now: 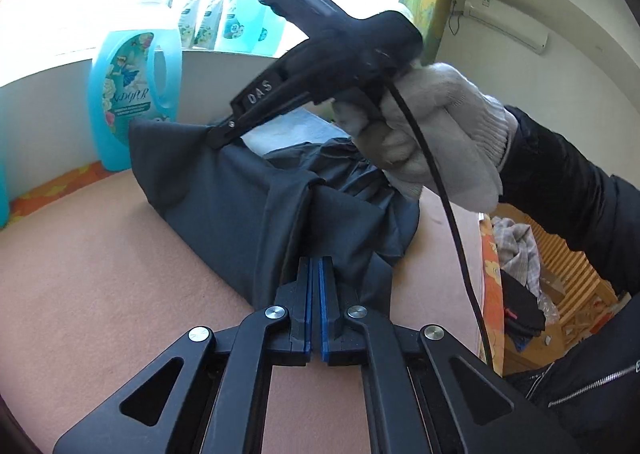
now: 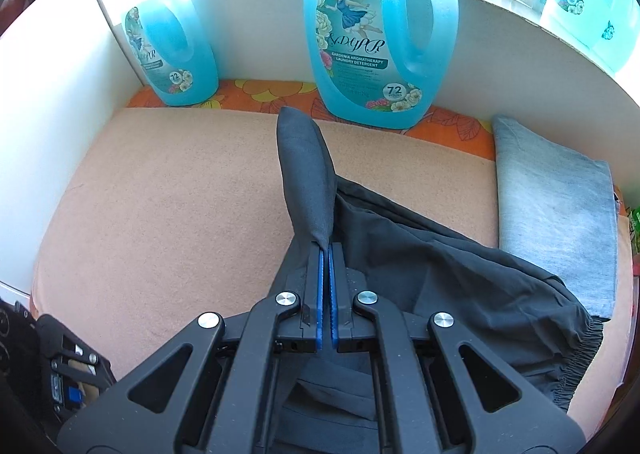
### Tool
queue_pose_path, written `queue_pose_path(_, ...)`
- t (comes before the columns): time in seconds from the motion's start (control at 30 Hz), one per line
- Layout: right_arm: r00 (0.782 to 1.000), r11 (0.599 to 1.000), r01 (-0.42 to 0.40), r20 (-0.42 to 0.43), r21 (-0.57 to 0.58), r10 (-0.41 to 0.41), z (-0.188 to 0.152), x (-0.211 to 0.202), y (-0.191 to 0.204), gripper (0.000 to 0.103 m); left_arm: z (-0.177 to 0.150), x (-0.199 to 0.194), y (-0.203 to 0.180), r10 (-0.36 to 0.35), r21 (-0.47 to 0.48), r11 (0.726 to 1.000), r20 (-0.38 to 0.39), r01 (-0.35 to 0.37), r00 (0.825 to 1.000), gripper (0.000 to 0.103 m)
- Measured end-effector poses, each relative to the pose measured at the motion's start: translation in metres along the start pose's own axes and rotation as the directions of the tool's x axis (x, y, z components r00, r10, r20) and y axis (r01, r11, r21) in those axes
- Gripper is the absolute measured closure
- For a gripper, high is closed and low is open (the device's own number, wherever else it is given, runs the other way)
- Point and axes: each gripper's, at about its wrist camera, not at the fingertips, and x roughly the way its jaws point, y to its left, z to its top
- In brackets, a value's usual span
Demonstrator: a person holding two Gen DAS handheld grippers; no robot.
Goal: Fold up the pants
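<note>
On the peach-coloured padded surface [image 2: 180, 194], dark grey fabric pants [image 2: 440, 274] hang pinched between two sets of tongs.

Low centre of the left wrist view, the left tongs [image 1: 319, 278] are clamped tight on a fold of the pants — blue pads pressed together on cloth. Upper middle of that view, the right tongs [image 1: 218, 134], held by a white knit-gloved hand [image 1: 432, 134], grip another corner, lifting it into a peak. Behind, at upper left, stands a blue laundry detergent jug [image 1: 132, 94]; a folded light grey cloth [image 2: 556, 214] lies at right.
</note>
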Motion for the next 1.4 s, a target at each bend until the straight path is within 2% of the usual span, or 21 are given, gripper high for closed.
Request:
queue_pose_path(0.07,1.0,1.0,-0.019,0.003,-0.021,0.019,0.002,0.002,0.011,0.101,-0.002,-0.004,0.0,0.071,0.029,0.997,0.008,-0.071,0.997,0.101)
queue_pose_path(0.13,1.0,0.999,-0.024,0.003,-0.045,0.024,0.002,0.002,0.021,0.101,0.001,-0.006,0.013,0.088,-0.031,0.996,-0.003,-0.089,0.996,0.097)
queue_pose_path(0.17,1.0,0.998,-0.023,0.003,-0.051,0.023,0.002,0.002,0.025,0.101,0.002,-0.007,0.018,0.11,-0.049,0.993,0.008,-0.109,0.994,0.091)
queue_pose_path(0.27,1.0,0.998,-0.024,0.006,-0.056,0.024,0.002,-0.001,0.028,0.101,0.007,-0.001,0.025,0.159,-0.038,0.987,-0.003,-0.159,0.987,0.09)
queue_pose_path(0.33,1.0,0.998,-0.024,0.007,-0.052,0.024,0.002,-0.003,0.027,0.101,0.007,0.003,0.027,0.179,-0.019,0.984,-0.013,-0.179,0.984,0.081)
queue_pose_path(0.37,1.0,0.998,-0.023,0.005,-0.054,0.023,0.002,-0.003,0.027,0.101,0.008,0.007,0.03,0.181,-0.02,0.983,-0.025,-0.182,0.983,0.065)
queue_pose_path(0.4,1.0,0.998,-0.018,0.003,-0.055,0.018,0.001,-0.003,0.027,0.101,0.01,0.011,0.031,0.19,-0.018,0.981,-0.038,-0.191,0.981,0.054)
queue_pose_path(0.47,1.0,0.998,-0.016,0.001,-0.06,0.016,-0.001,-0.003,0.027,0.101,0.013,0.015,0.034,0.218,-0.008,0.976,-0.045,-0.219,0.975,0.054)
queue_pose_path(0.53,1.0,0.998,-0.016,0.001,-0.063,0.016,-0.002,-0.003,0.027,0.101,0.015,0.014,0.034,0.208,0.003,0.978,-0.021,-0.208,0.978,0.054)
queue_pose_path(0.6,1.0,0.998,-0.017,-0.001,-0.057,0.017,-0.002,-0.003,0.026,0.101,0.017,0.017,0.033,0.198,0.016,0.98,-0.02,-0.198,0.98,0.056)
queue_pose_path(0.63,1.0,0.998,-0.017,-0.003,-0.056,0.017,-0.002,-0.002,0.027,0.101,0.018,0.019,0.032,0.181,0.016,0.983,-0.018,-0.181,0.983,0.061)
queue_pose_path(0.67,1.0,0.998,-0.017,-0.004,-0.059,0.016,-0.002,-0.001,0.028,0.101,0.019,0.02,0.03,0.17,0.016,0.985,-0.011,-0.17,0.985,0.084)
queue_pose_path(0.7,1.0,0.998,-0.016,-0.004,-0.062,0.016,-0.003,-0.001,0.029,0.101,0.019,0.021,0.028,0.154,0.027,0.988,-0.008,-0.153,0.988,0.097)
queue_pose_path(0.8,1.0,0.998,0.0,0.005,-0.065,0.0,-0.003,0.001,0.03,0.101,0.015,0.016,0.012,0.141,0.073,0.987,0.017,-0.142,0.99,0.1)
queue_pose_path(0.97,1.0,0.999,-0.003,0.027,-0.039,0.004,0.004,0.006,0.03,0.101,0.002,-0.005,-0.008,0.149,0.084,0.985,0.049,-0.152,0.988,0.102)
queue_pose_path(1.1,0.999,0.998,-0.043,0.018,-0.051,0.044,0.009,0.016,0.045,0.101,-0.011,-0.017,-0.009,0.182,0.063,0.981,0.043,-0.184,0.982,0.103)
queue_pose_path(1.23,0.998,0.995,-0.061,0.017,-0.082,0.063,0.013,0.019,0.066,0.101,-0.011,-0.037,0.011,0.233,-0.017,0.972,0.075,-0.233,0.97,0.102)
queue_pose_path(1.27,0.998,0.994,-0.063,0.018,-0.087,0.065,0.014,0.019,0.069,0.101,-0.01,-0.039,0.014,0.237,-0.011,0.972,0.068,-0.236,0.969,0.098)
queue_pose_path(1.33,0.997,0.993,-0.067,0.017,-0.094,0.069,0.014,0.018,0.073,0.101,-0.009,-0.038,0.016,0.298,0.008,0.954,0.051,-0.299,0.953,0.084)
queue_pose_path(1.37,0.997,0.993,-0.068,0.015,-0.095,0.069,0.014,0.018,0.075,0.101,-0.008,-0.036,0.017,0.314,0.009,0.949,0.037,-0.314,0.949,0.064)
queue_pose_path(1.4,0.997,0.993,-0.069,0.013,-0.095,0.071,0.014,0.018,0.076,0.101,-0.007,-0.033,0.018,0.334,0.011,0.943,0.031,-0.334,0.942,0.056)
